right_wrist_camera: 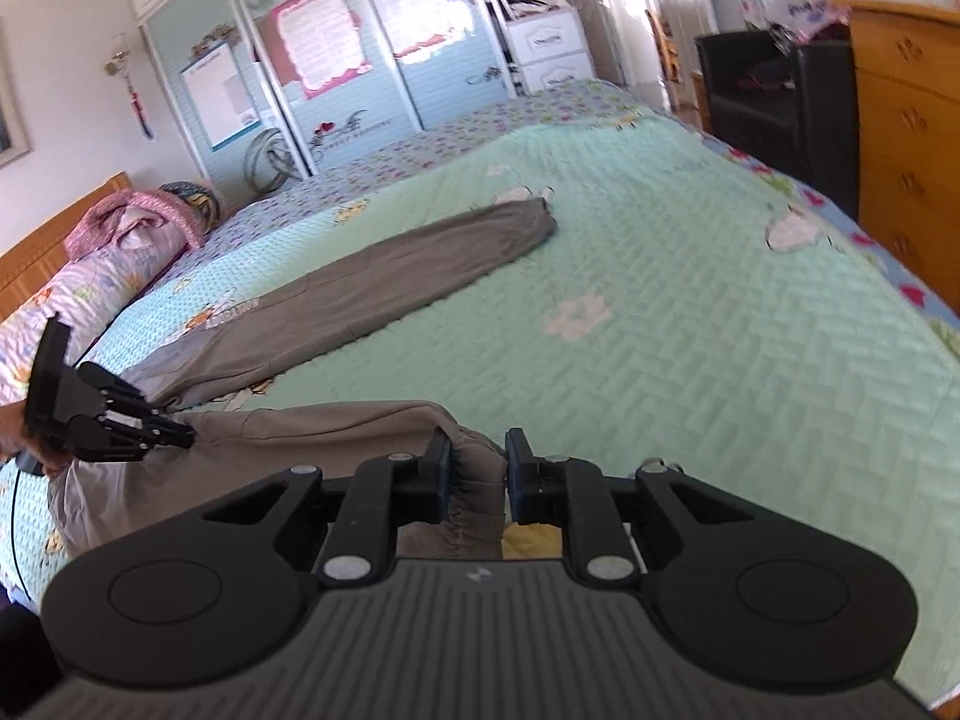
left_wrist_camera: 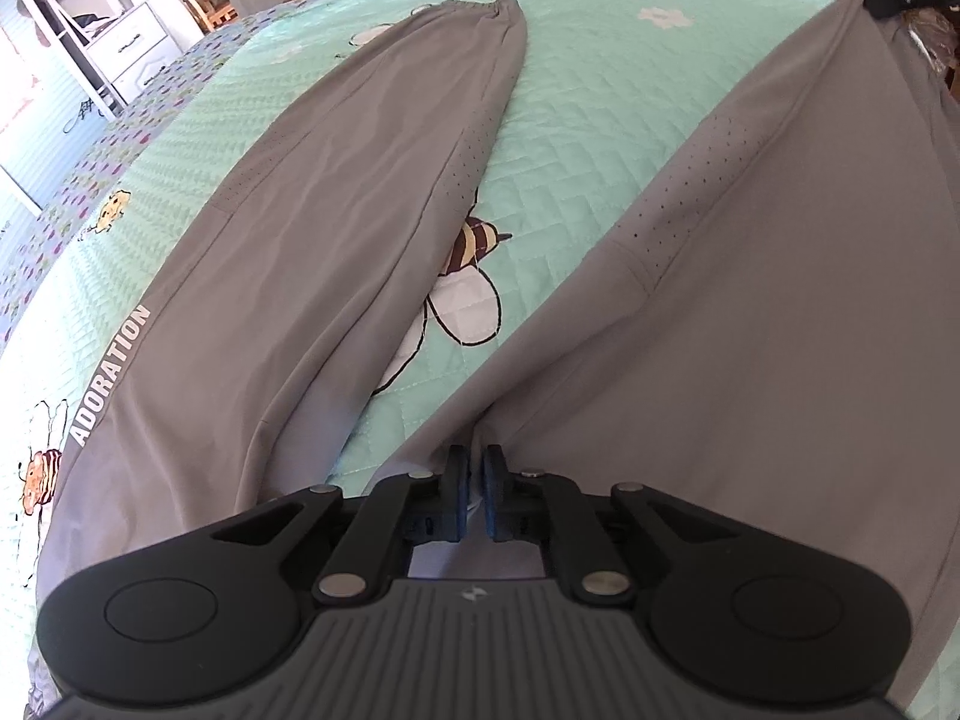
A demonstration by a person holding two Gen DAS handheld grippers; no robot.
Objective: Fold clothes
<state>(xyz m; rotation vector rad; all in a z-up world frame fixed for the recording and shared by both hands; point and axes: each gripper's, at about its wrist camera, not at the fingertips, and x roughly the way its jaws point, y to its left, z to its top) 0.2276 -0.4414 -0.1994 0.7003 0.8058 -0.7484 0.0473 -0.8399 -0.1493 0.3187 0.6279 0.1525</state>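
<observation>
Grey trousers lie on a mint-green quilted bedspread (left_wrist_camera: pixel 570 138). One leg (left_wrist_camera: pixel 336 180), printed "ADORATION", rests flat and runs away to the far left. My left gripper (left_wrist_camera: pixel 476 468) is shut on the fabric at the crotch, where the two legs meet. The other leg (left_wrist_camera: pixel 780 240) stretches off to the right, its end raised off the bed. My right gripper (right_wrist_camera: pixel 478 462) is shut on this leg's gathered cuff (right_wrist_camera: pixel 477 480). In the right wrist view the left gripper (right_wrist_camera: pixel 180 435) pinches the trousers at the far left, and the flat leg (right_wrist_camera: pixel 390 288) lies beyond.
Pillows and a pink blanket (right_wrist_camera: pixel 132 222) are piled by the wooden headboard. Sliding wardrobe doors (right_wrist_camera: pixel 300 78) stand past the bed. A black armchair (right_wrist_camera: pixel 774 96) and a wooden dresser (right_wrist_camera: pixel 906 138) line the right side. White drawers (left_wrist_camera: pixel 132 48) stand at the far left.
</observation>
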